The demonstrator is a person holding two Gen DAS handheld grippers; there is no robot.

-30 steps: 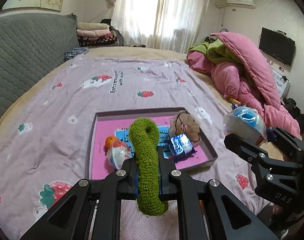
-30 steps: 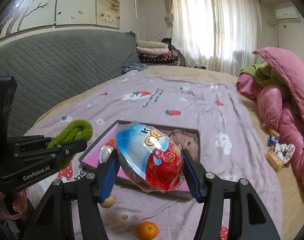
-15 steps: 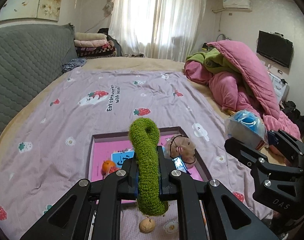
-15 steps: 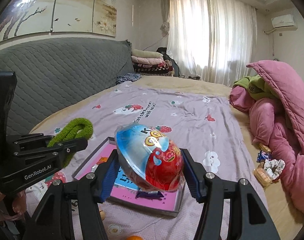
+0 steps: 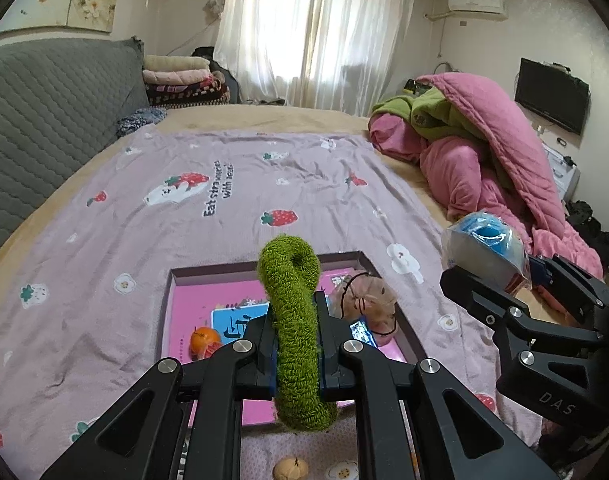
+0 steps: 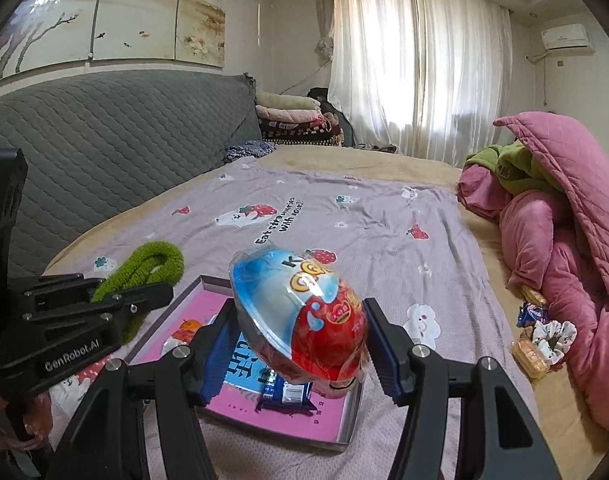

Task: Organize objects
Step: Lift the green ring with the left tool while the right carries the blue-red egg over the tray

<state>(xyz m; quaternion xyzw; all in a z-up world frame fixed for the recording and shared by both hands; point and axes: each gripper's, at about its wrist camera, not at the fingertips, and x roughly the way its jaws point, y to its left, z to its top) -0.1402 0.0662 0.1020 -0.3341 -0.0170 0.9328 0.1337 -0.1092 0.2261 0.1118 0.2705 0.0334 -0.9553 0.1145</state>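
Note:
My left gripper (image 5: 295,354) is shut on a fuzzy green loop (image 5: 292,320), held above the bed; it also shows in the right wrist view (image 6: 144,268). My right gripper (image 6: 300,344) is shut on a blue and red wrapped egg-shaped toy (image 6: 304,316), also seen in the left wrist view (image 5: 484,252). Below lies a shallow pink tray (image 5: 184,308) holding an orange (image 5: 205,338), a blue card (image 5: 236,320), a beige plush (image 5: 368,304) and a blue snack packet (image 6: 288,394).
A walnut (image 5: 290,470) lies on the purple bedspread (image 5: 184,208) near my left gripper. A pink quilt heap (image 5: 484,160) lies on the right. Snack packs and a scrunchie (image 6: 544,336) lie at the bed's right edge. A grey headboard (image 6: 104,168) stands at the left.
Both grippers have pulled back and risen from the tray, each still holding its object. The tray looks smaller and farther away, and the walnut has come into view.

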